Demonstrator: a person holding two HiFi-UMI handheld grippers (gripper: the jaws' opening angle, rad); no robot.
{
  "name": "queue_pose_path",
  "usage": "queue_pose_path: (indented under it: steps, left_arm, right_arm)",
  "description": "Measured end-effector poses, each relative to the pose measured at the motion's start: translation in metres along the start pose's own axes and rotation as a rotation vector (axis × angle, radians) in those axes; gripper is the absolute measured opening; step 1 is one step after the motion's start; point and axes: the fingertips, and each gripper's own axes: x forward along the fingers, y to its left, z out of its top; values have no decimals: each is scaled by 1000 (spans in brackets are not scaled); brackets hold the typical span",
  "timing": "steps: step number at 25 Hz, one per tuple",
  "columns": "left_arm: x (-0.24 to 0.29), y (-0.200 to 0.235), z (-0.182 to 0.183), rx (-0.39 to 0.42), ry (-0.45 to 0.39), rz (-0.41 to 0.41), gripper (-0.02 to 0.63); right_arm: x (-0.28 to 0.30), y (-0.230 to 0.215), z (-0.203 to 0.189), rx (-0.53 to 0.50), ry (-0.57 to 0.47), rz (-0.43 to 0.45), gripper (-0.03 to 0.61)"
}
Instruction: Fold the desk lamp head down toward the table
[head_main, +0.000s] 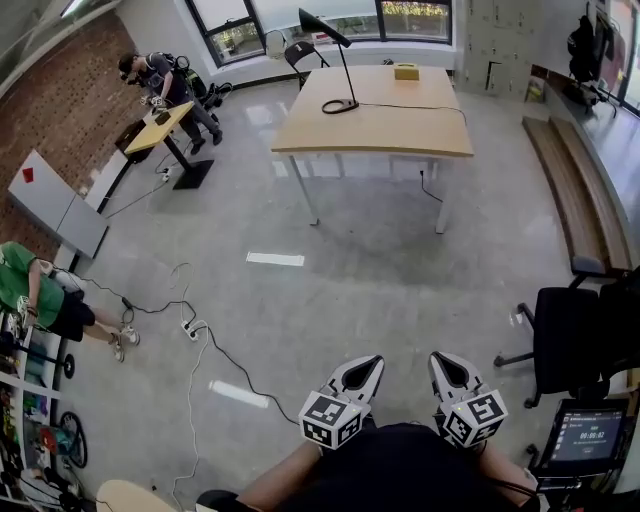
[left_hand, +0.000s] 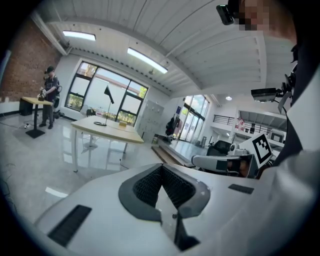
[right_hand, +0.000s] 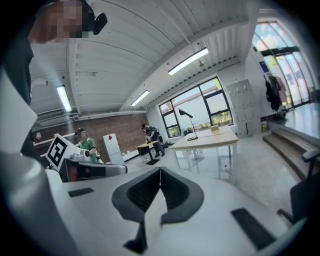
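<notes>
1. Desk lamp (head_main: 345, 70) stands on the left half of the surface (head_main: 400, 130), its ring base near the left edge. The thin stem is upright and the head is raised, slanting toward the far-left corner.
2. A cord (head_main: 410, 106) runs from the base toward the right edge, and a yellow box (head_main: 406, 71) sits by the far edge.
3. On my left gripper (head_main: 370, 366) the jaws are pressed together with nothing between them.
4. On my right gripper (head_main: 442, 362) the jaws are likewise pressed together and empty.
5. Both grippers hang side by side over the floor (head_main: 380, 280), well apart from the surface and pointing toward it.
</notes>
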Motion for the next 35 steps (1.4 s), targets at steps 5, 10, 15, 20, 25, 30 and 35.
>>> queue_pose_path:
  steps: [5,10,15,20,25,30,35]
  left_arm:
    - [2,48,18,-33,-14,-31,3]
    - [-3,87,20,-54,4,-44,3]
    - [4,110,22,-81,22,-42,3]
    - [23,117,24,-76,49,-40,3]
    - [47,133,34,-53,67,35,3]
    - [85,146,67,-17,24,137,3]
    - [152,133,99,42,-8,147,3]
  right_arm:
    - [48,13,19,-37,24,-26,5]
    - [82,20,30,-41,41,-61,5]
    - [104,24,27,-80,90,-59,5]
    - [124,16,26,-61,110,-22,5]
    - [150,-12,28,-19,112,37,5]
    - [179,-55,66,-67,48,92,5]
    - [195,-120,103,-79,-2,122,5]
